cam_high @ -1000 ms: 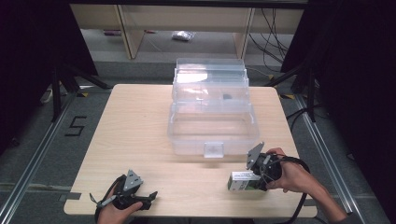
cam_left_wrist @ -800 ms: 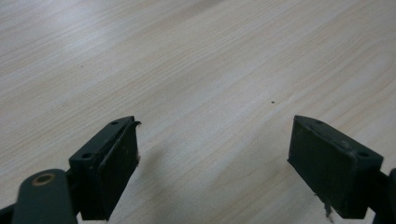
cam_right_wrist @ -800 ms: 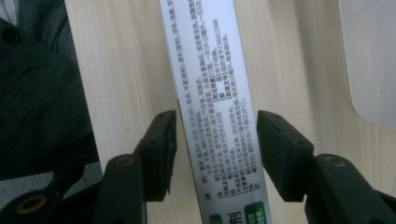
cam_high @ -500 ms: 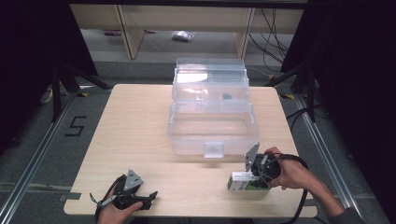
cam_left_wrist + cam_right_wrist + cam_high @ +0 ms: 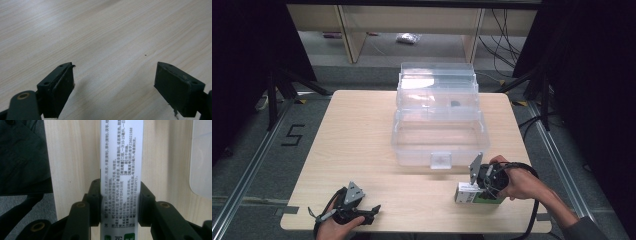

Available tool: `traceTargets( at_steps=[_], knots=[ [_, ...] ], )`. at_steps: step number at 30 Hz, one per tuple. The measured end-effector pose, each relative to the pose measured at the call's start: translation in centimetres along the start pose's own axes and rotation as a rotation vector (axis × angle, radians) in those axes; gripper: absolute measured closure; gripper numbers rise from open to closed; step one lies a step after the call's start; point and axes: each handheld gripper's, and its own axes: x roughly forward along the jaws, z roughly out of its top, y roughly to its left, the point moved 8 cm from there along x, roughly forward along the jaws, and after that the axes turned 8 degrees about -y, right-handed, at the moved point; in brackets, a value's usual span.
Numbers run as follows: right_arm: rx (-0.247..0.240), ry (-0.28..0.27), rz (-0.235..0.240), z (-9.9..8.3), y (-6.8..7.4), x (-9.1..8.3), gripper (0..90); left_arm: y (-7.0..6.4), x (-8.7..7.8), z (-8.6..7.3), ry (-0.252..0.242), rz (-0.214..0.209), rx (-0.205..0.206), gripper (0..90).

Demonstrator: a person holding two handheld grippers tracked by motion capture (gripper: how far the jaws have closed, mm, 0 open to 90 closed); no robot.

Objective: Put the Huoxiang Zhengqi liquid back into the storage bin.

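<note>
My right claw (image 5: pixel 121 202) pinches a medicine box (image 5: pixel 121 157) near the table's (image 5: pixel 362 140) front-right edge, ready for lifting; my left claw (image 5: pixel 115 85) rests spread.

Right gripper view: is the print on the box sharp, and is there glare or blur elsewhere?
Right gripper view: small print on the white box is readable between the right hand-held gripper jaws. High view: a glare patch on the clear bin. Left gripper view: jaws of the left hand-held gripper soft, table grain clearer.
</note>
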Motion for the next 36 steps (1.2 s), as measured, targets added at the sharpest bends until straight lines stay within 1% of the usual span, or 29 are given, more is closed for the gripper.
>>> traceTargets(
  at_steps=[1,2,3,4,5,6,7,8,9,11,12,14,16,17,18,19,20,21,22,23,24,27,29,30,31,32,34,35,36],
  knots=[
    [0.009,-0.003,0.003,0.1,0.1,-0.1,64.0,0.0,0.0,0.0,0.000,0.000,0.003,15.4],
    [-0.030,-0.018,0.015,0.4,-0.1,-0.2,64.0,0.1,0.1,0.1,-0.010,0.005,0.003,15.4],
    [0.000,-0.004,0.003,0.3,0.0,-0.5,64.0,0.1,0.1,0.1,-0.008,0.004,0.006,15.5],
    [-0.031,-0.017,0.005,0.5,-0.2,-0.5,64.0,0.1,0.1,0.1,-0.014,0.005,0.001,15.4],
    [-0.001,-0.019,0.003,0.6,0.1,-0.7,64.0,0.0,0.1,0.1,-0.009,0.002,0.001,15.4],
    [-0.054,-0.025,0.008,0.8,-0.3,-0.9,64.0,0.0,0.0,0.0,0.002,-0.001,0.003,15.4],
    [-0.013,-0.017,0.009,0.8,0.0,-1.1,64.0,0.0,0.1,0.1,-0.017,0.005,-0.005,15.4],
    [-0.013,-0.017,0.009,0.8,0.0,-1.1,64.0,0.2,0.1,0.2,-0.017,0.006,0.012,15.4],
    [0.009,-0.015,0.008,0.9,0.2,-1.2,64.1,0.2,0.1,0.2,-0.019,0.005,0.017,15.4],
    [-0.016,-0.006,0.006,1.0,0.1,-1.5,64.1,0.1,0.0,0.1,-0.004,0.003,0.008,15.4],
    [0.004,-0.007,0.010,1.1,0.3,-1.6,64.0,0.1,0.1,0.2,-0.017,0.005,0.006,15.4],
    [-0.047,-0.023,0.016,1.4,-0.1,-1.8,64.1,0.1,-0.1,0.1,-0.003,-0.002,0.010,15.4],
    [-0.038,-0.033,0.021,1.6,0.0,-1.9,64.1,0.1,-0.1,0.0,-0.001,0.000,0.007,15.4],
    [-0.014,-0.029,0.016,1.6,0.2,-2.1,64.1,0.0,0.1,0.2,-0.020,0.006,-0.005,15.4],
    [-0.010,-0.017,0.014,1.7,0.2,-2.6,64.1,0.2,0.1,0.1,-0.012,0.005,0.009,15.4],
    [-0.042,-0.028,0.019,1.9,0.1,-2.7,64.1,0.1,0.0,0.1,-0.009,0.005,0.008,15.4],
    [-0.050,-0.024,0.015,2.0,0.0,-3.0,64.1,0.1,0.1,0.2,-0.019,0.006,0.010,15.4],
    [-0.011,-0.022,0.013,2.1,0.2,-3.3,64.1,0.0,0.0,0.1,-0.002,0.001,0.006,15.4],
    [-0.011,-0.022,0.013,2.1,0.2,-3.3,64.1,0.0,0.0,0.0,0.000,0.000,0.004,15.4],
    [-0.054,-0.034,0.022,2.3,0.0,-3.5,64.1,0.0,0.1,0.1,-0.015,0.007,-0.006,15.4],
    [-0.019,-0.032,0.011,2.6,0.0,-4.1,64.1,0.2,0.1,0.1,-0.011,0.006,0.008,15.4],
    [-0.024,-0.036,0.010,2.9,-0.1,-4.6,64.1,0.1,0.0,0.1,-0.007,0.005,0.006,15.4],
    [-0.047,-0.037,0.003,3.2,-0.6,-5.1,64.1,0.1,0.0,0.0,0.001,0.003,0.005,15.4],
    [-0.021,-0.042,0.009,3.4,-0.4,-5.2,64.1,0.1,0.0,0.0,-0.001,0.003,0.006,15.4],
    [-0.054,-0.048,0.006,3.7,-0.7,-5.3,64.1,0.0,0.1,0.1,-0.015,0.006,-0.002,15.4],
    [-0.062,-0.037,0.006,3.7,-0.8,-5.6,64.2,0.0,0.0,0.0,-0.003,0.001,0.002,15.4],
    [-0.047,-0.040,0.015,4.1,-0.7,-5.9,64.1,0.1,0.1,0.1,-0.012,0.005,0.002,15.4],
    [-0.081,-0.035,0.011,4.2,-1.0,-6.1,64.2,0.1,0.0,0.1,-0.005,0.003,0.010,15.4],
    [-0.059,-0.050,0.012,4.4,-1.0,-6.1,64.2,0.1,0.1,0.1,-0.017,0.006,-0.001,15.4]
  ],
)
